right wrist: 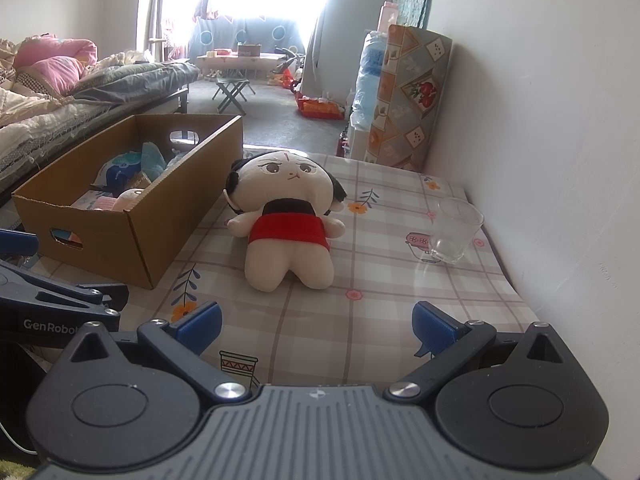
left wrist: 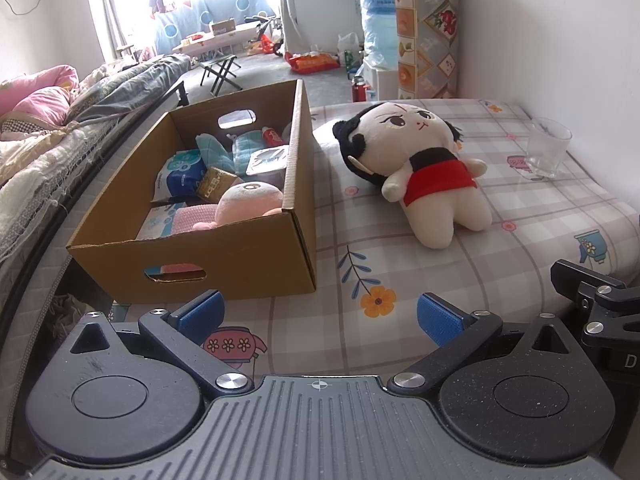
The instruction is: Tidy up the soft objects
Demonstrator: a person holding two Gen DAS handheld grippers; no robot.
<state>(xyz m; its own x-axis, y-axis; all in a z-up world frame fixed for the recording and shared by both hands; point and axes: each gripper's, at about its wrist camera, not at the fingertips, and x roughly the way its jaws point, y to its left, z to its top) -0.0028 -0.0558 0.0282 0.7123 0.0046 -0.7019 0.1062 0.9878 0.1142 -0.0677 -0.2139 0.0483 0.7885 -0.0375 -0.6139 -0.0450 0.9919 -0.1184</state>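
A plush doll with black hair, cream body and red top lies on its back on the checked tablecloth, right of a cardboard box. It also shows in the right wrist view, with the box to its left. The box holds a pink plush, tissue packs and teal cloth items. My left gripper is open and empty, near the table's front edge. My right gripper is open and empty, short of the doll's feet.
A clear glass cup stands at the right of the table near the white wall; it also shows in the right wrist view. A bed with bedding lies to the left. A folded patterned mat leans behind the table.
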